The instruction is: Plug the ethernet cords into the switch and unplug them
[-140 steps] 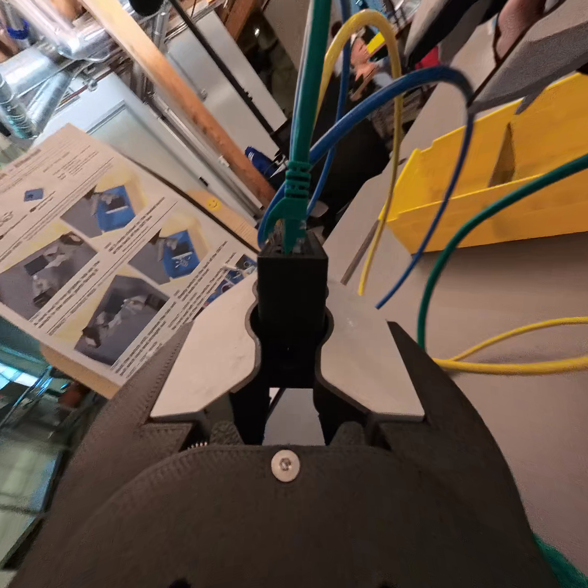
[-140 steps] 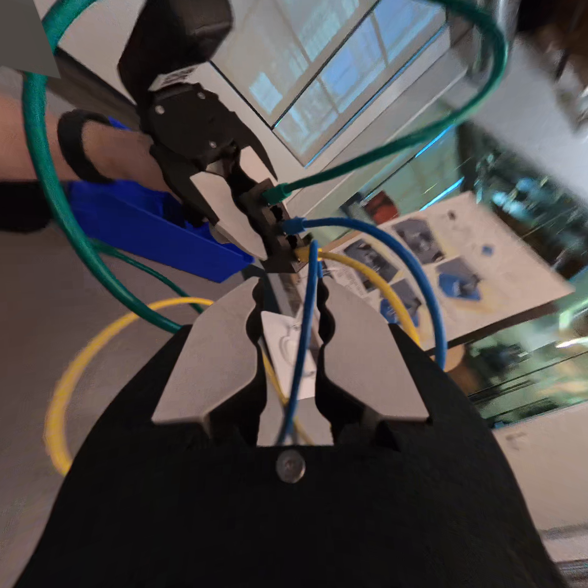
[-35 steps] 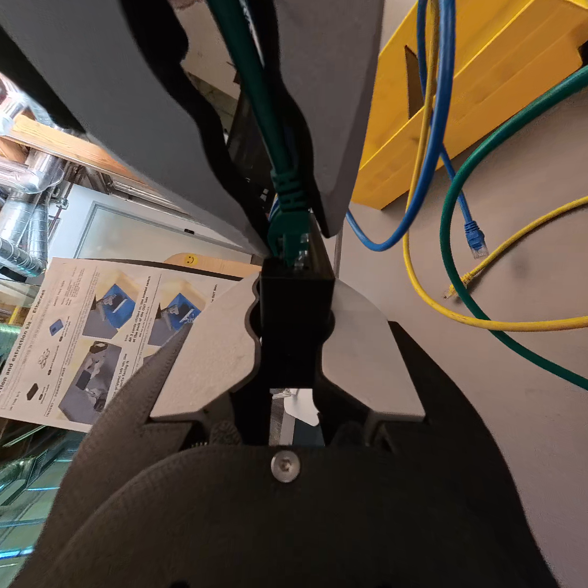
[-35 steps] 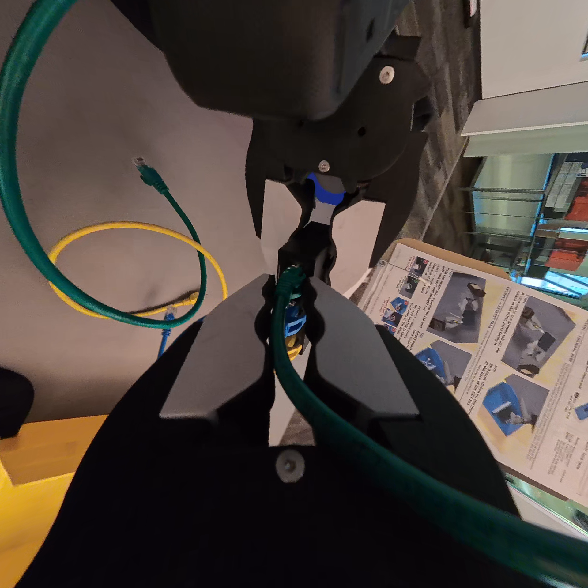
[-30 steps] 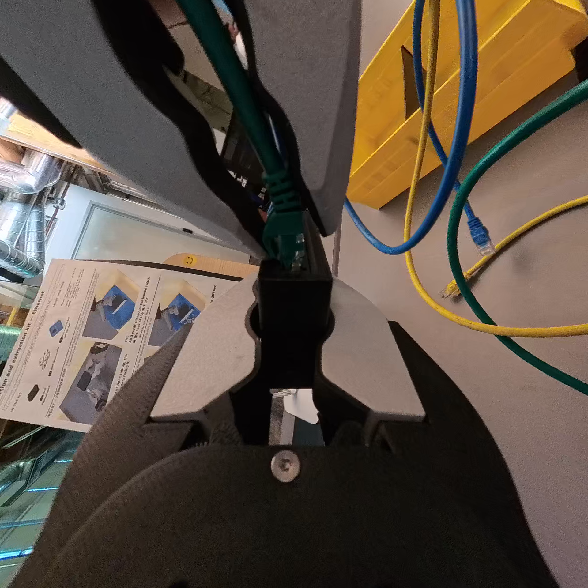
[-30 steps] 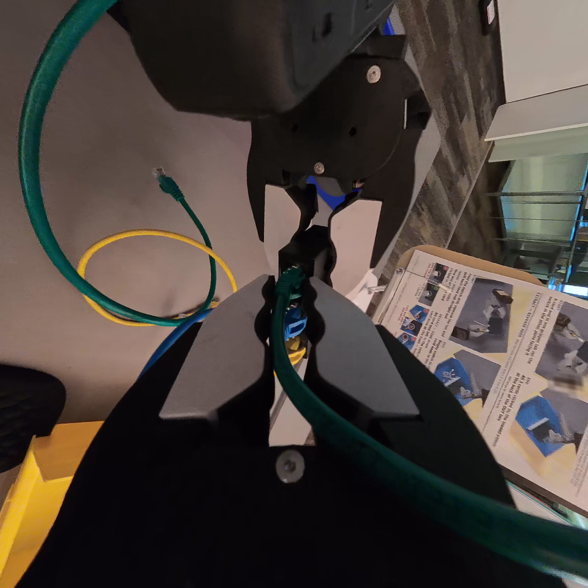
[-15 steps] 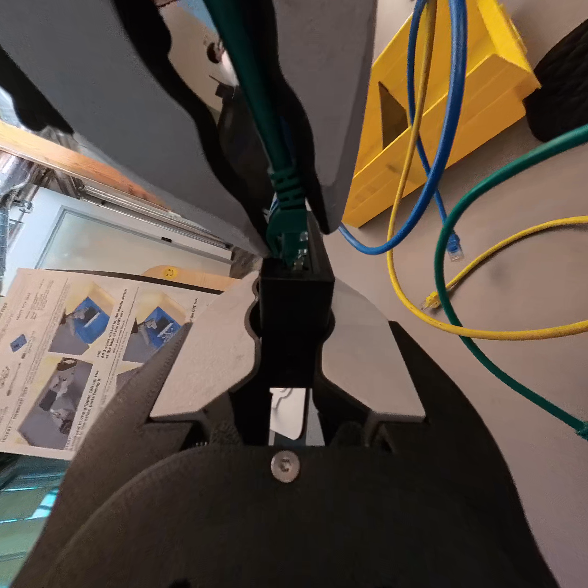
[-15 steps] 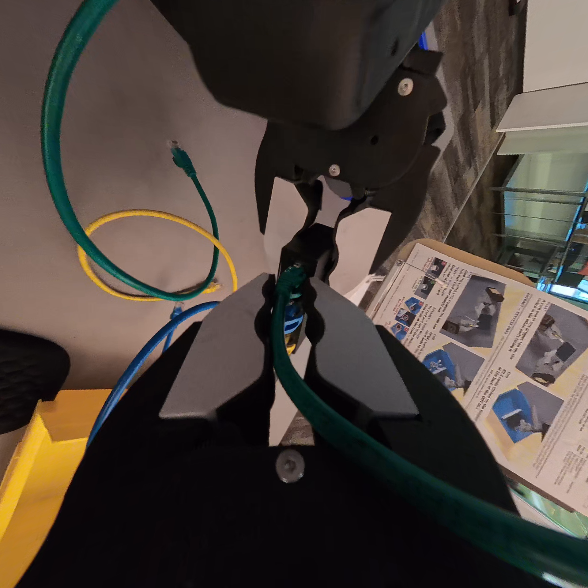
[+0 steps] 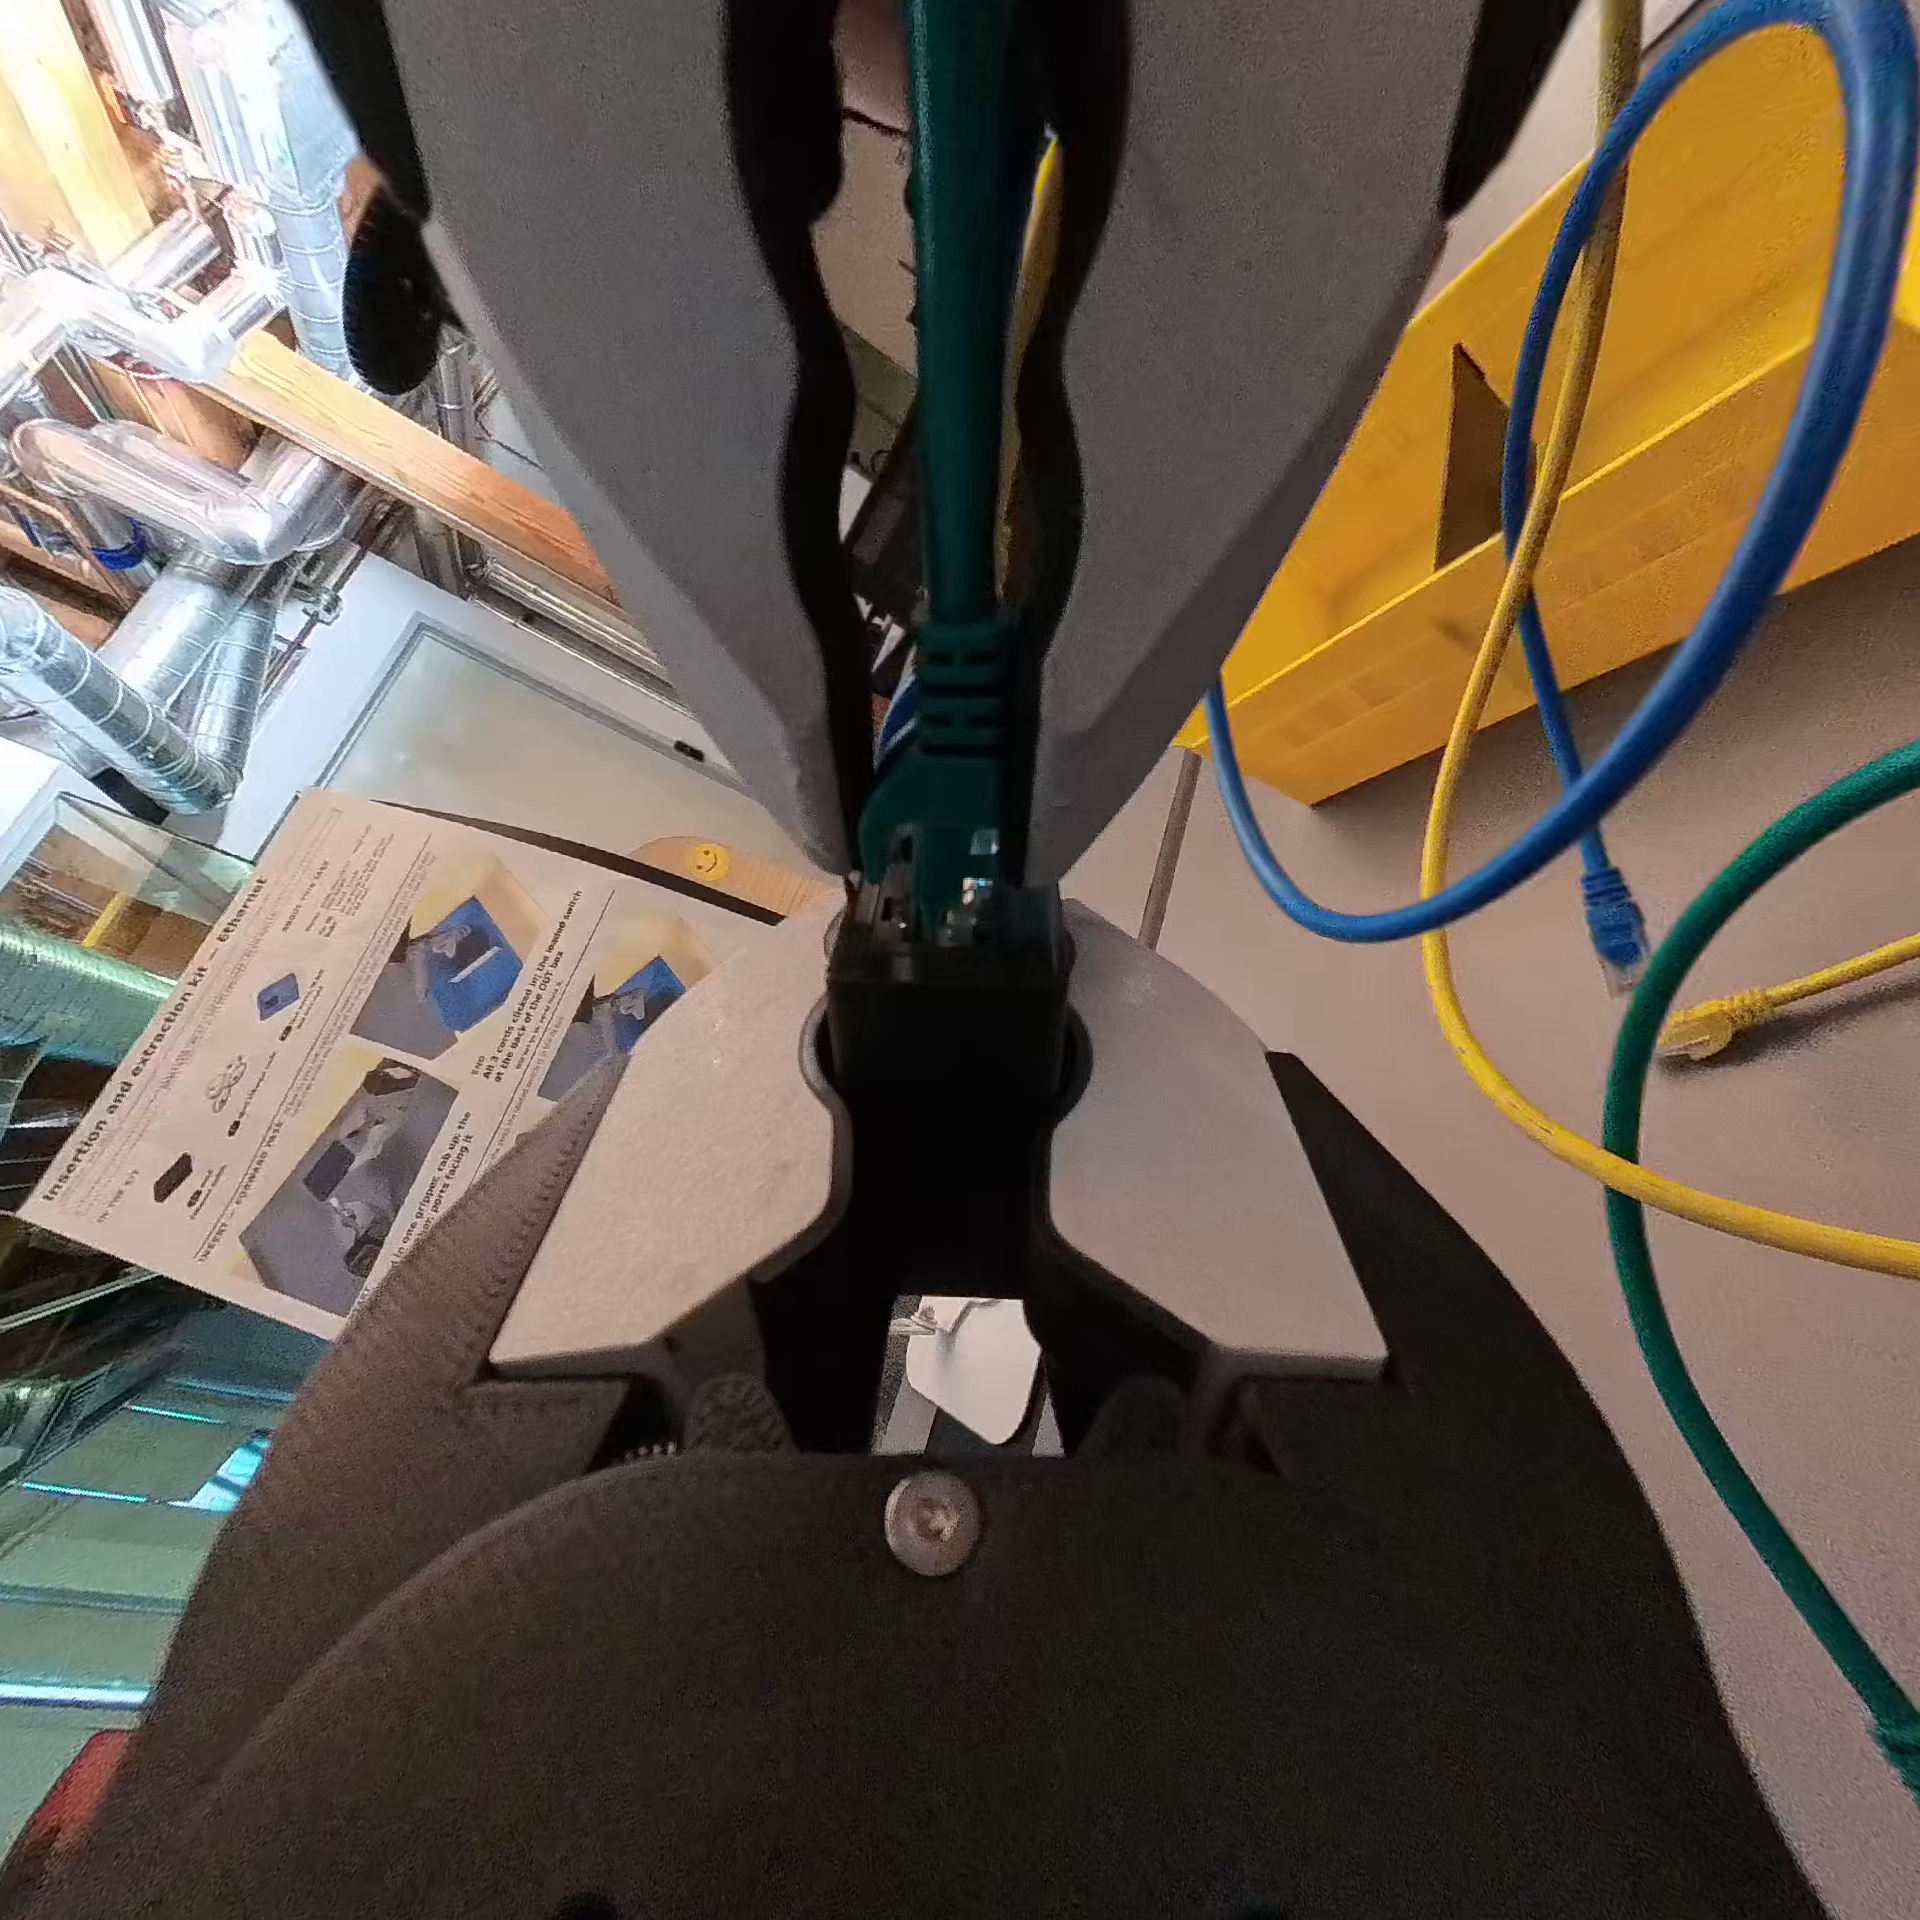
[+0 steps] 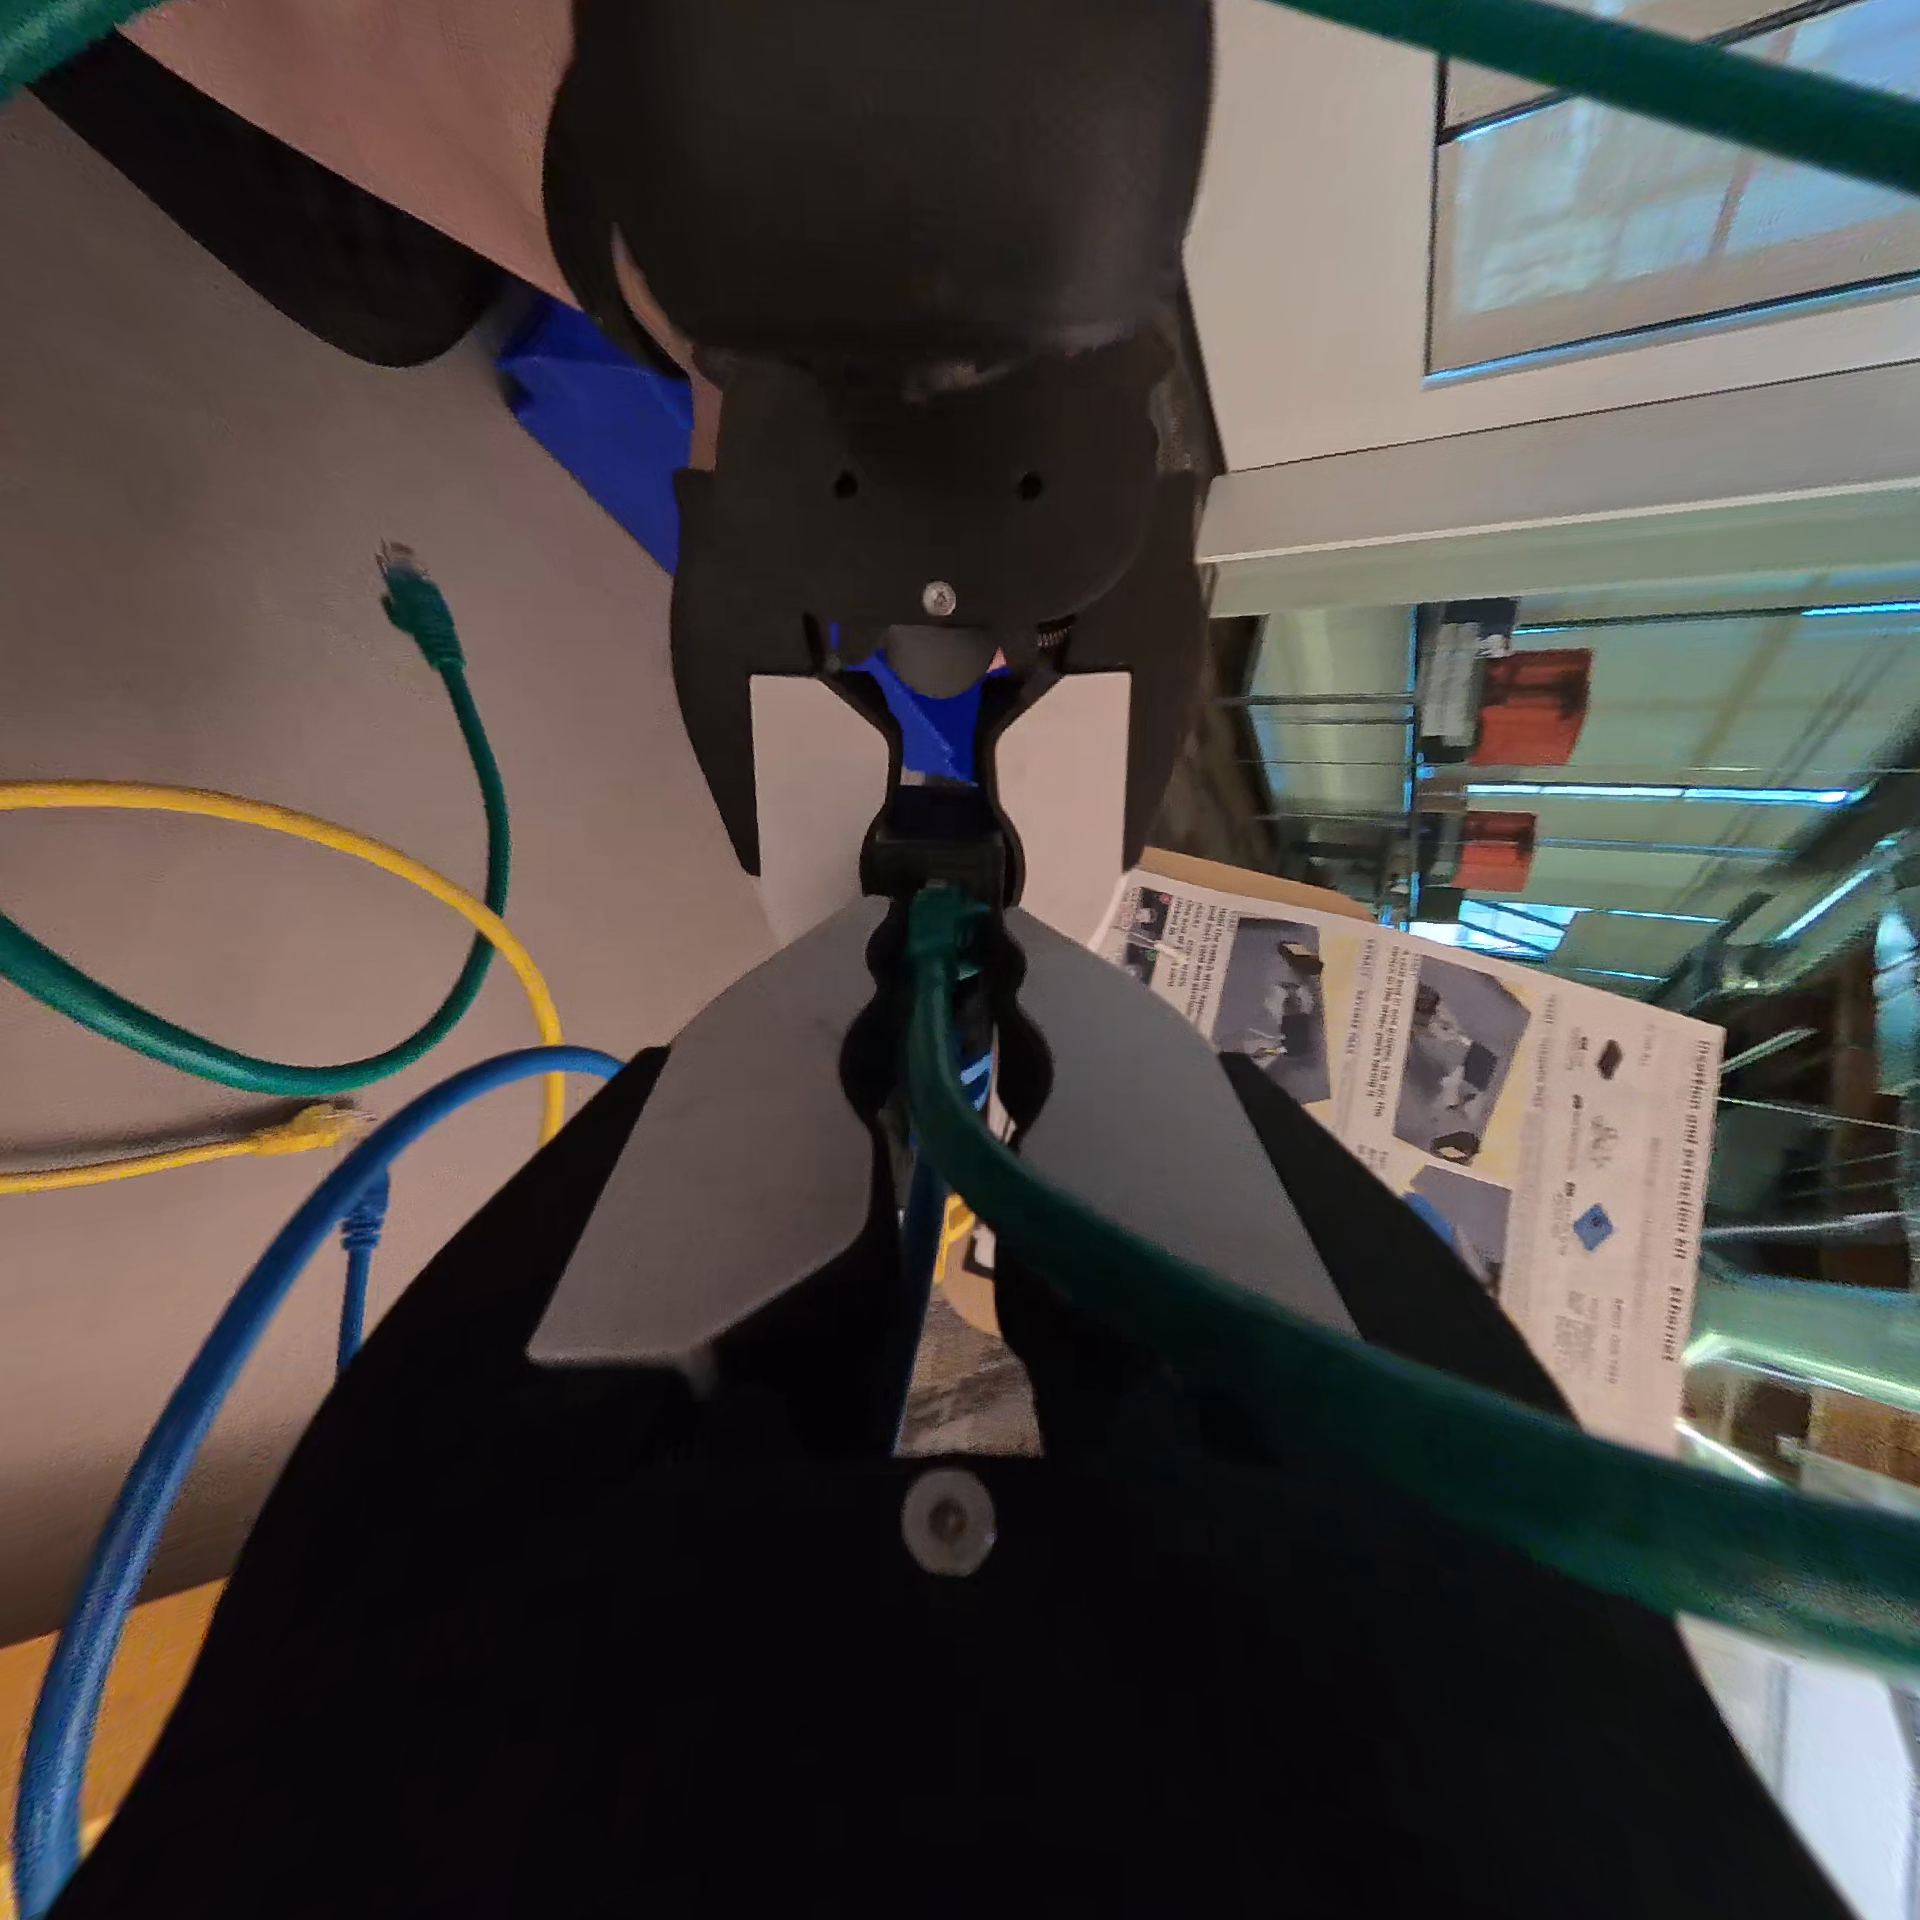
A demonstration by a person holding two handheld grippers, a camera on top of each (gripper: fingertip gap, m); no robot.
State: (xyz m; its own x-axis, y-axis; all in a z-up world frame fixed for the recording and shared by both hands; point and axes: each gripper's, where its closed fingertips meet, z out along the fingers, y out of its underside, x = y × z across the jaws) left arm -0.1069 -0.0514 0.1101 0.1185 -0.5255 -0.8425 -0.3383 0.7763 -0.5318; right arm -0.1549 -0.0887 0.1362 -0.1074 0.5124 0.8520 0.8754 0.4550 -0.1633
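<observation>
My left gripper [image 9: 945,966] is shut on the small black switch [image 9: 940,1122] and holds it above the table. A green cord's plug [image 9: 951,790] sits in the switch's port. My right gripper [image 10: 940,935] faces the left one head-on and is shut on the green cord [image 10: 1039,1174] just behind its plug. Its grey fingers [image 9: 665,416] fill the top of the left wrist view. A blue cord [image 10: 925,1226] and a yellow one run between the right fingers toward the switch [image 10: 940,857]. Their ports are hidden.
Loose green [image 10: 416,603], yellow [image 10: 312,1127] and blue [image 10: 358,1216] cord ends lie on the grey table [image 10: 208,623]. A yellow bin [image 9: 1662,468] and a blue bin [image 10: 592,416] stand on it. An instruction sheet [image 9: 343,1039] stands at the table's edge. There is about 6 centimeters between the tips of the two grippers.
Both grippers have turned together while locked on the switch and green cord. The background has swung round. The green plug still sits at the switch.
</observation>
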